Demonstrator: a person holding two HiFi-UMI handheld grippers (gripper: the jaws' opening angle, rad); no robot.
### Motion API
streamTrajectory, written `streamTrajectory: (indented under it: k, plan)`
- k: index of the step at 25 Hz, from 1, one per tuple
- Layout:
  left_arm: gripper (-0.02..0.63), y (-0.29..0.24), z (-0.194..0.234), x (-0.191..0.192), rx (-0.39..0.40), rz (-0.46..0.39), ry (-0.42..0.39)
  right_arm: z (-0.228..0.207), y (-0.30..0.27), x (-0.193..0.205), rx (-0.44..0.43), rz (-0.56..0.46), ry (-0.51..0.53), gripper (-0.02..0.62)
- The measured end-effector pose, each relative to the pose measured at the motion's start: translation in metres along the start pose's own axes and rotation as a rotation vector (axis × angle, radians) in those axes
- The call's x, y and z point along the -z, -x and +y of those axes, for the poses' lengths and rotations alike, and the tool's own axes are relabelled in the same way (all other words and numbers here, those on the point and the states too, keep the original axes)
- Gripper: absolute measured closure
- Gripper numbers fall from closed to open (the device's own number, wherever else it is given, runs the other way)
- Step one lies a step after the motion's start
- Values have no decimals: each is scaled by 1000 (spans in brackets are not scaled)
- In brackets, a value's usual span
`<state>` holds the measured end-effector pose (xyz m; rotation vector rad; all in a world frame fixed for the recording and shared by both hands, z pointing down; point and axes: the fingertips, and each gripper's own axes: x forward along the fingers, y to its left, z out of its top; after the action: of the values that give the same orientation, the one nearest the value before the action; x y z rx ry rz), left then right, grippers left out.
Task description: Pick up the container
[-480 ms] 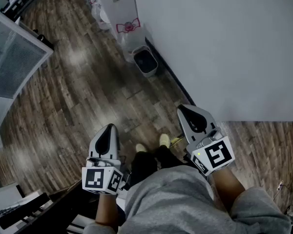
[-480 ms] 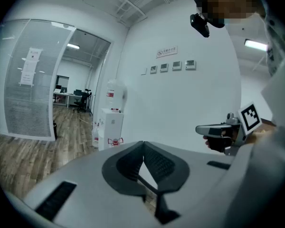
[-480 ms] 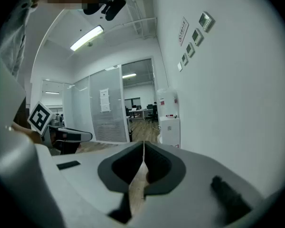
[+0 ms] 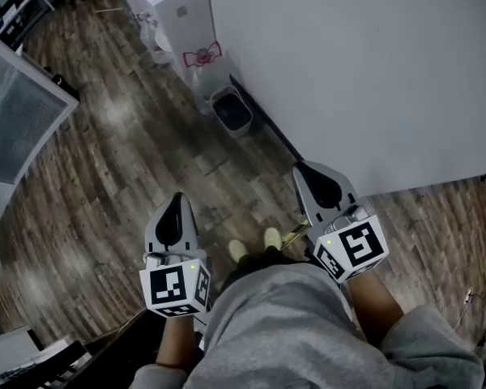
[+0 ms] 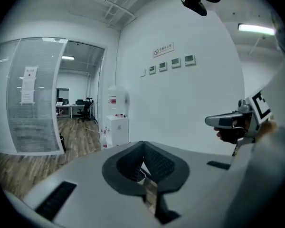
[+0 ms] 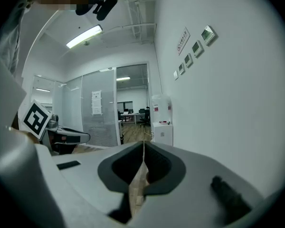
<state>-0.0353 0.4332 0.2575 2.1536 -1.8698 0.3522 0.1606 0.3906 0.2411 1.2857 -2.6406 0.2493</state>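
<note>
Approach step, nothing grasped. Left gripper [image 4: 176,201] and right gripper [image 4: 304,177] empty, fingers pressed together, tilted slightly down over wooden floor [image 4: 130,160]. Only container-like thing: dark bin [image 4: 232,110] against white wall [image 4: 364,71], well ahead of both fingertips. Next, probably: closing in, spreading jaws. Bin's contents and rim detail too small to tell.

The small signs [image 5: 175,62] on the wall [image 5: 199,99] are too tiny to read. The grey jumper [image 4: 283,331] hides most of the shoes [image 4: 271,237].
</note>
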Motion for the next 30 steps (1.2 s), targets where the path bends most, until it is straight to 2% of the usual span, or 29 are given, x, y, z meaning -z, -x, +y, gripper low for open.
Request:
streamTrajectory:
  k: [8, 18, 24, 30]
  plan:
    - [592, -5, 13, -17, 44, -37, 41, 18, -6, -7, 18, -28, -43, 571]
    - [592, 17, 41, -3, 74, -38, 95, 53, -25, -8, -5, -26, -43, 572]
    - [592, 16, 51, -4, 84, -36, 89, 63, -34, -7, -19, -27, -4, 572]
    - [592, -8, 48, -8, 108, -25, 72, 49, -54, -5, -21, -45, -18, 571]
